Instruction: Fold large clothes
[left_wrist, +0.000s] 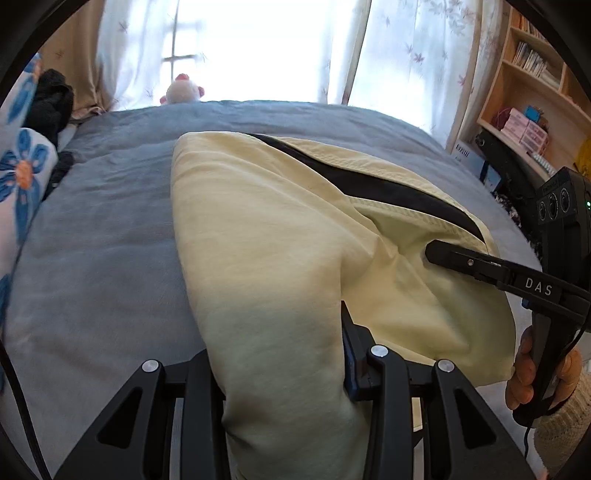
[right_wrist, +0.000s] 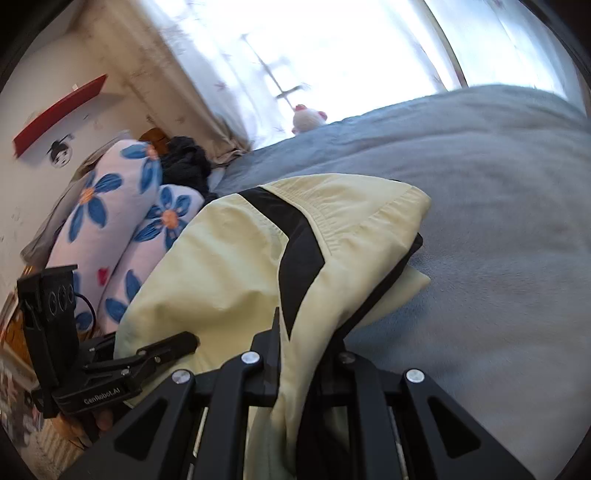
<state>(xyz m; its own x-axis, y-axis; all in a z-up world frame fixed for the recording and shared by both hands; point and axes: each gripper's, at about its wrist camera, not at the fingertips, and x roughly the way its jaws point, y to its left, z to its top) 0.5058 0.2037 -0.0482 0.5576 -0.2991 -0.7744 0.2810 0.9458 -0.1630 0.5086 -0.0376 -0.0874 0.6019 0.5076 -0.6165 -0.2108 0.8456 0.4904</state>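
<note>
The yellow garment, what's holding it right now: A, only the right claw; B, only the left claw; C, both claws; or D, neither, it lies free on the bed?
C: the yellow garment runs between the fingers of the left claw and the right claw.

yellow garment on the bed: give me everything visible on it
The pale yellow garment looks like light woven cloth with a black stripe and stitched hems. It lies bunched and partly folded on the grey-blue bedcover, layers overlapping. Both tools pinch its near edge: the left tool and the right tool each have cloth running between their fingers. What kind of garment it is cannot be told.
</note>
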